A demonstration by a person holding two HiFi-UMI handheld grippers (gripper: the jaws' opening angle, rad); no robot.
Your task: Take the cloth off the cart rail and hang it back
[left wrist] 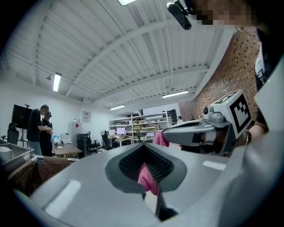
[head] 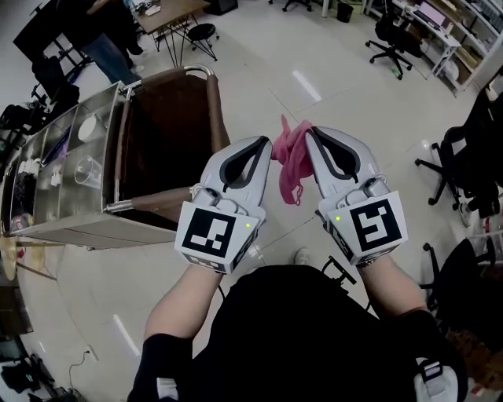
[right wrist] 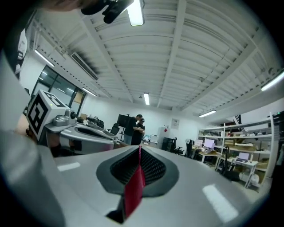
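The pink cloth (head: pixel 292 163) hangs in the air between my two grippers, in front of my chest and to the right of the cart (head: pixel 75 224). My left gripper (head: pixel 266 144) is shut on the cloth's left edge, where a pink fold (left wrist: pixel 147 177) sits between its pads. My right gripper (head: pixel 311 134) is shut on the cloth's upper right part, which shows as a red-pink strip (right wrist: pixel 134 186) squeezed in its jaws. The cart's chrome rail (head: pixel 201 71) curves round a brown bag (head: pixel 169 133) to the left of the grippers. The cloth is clear of the rail.
The cart's steel top (head: pixel 55 169) holds cups and small items. Two people (head: pixel 98 31) stand by a desk (head: pixel 165 12) at the back left. Office chairs (head: pixel 391 43) and shelves (head: pixel 448 27) line the back right, and another chair (head: pixel 464 169) stands close on the right.
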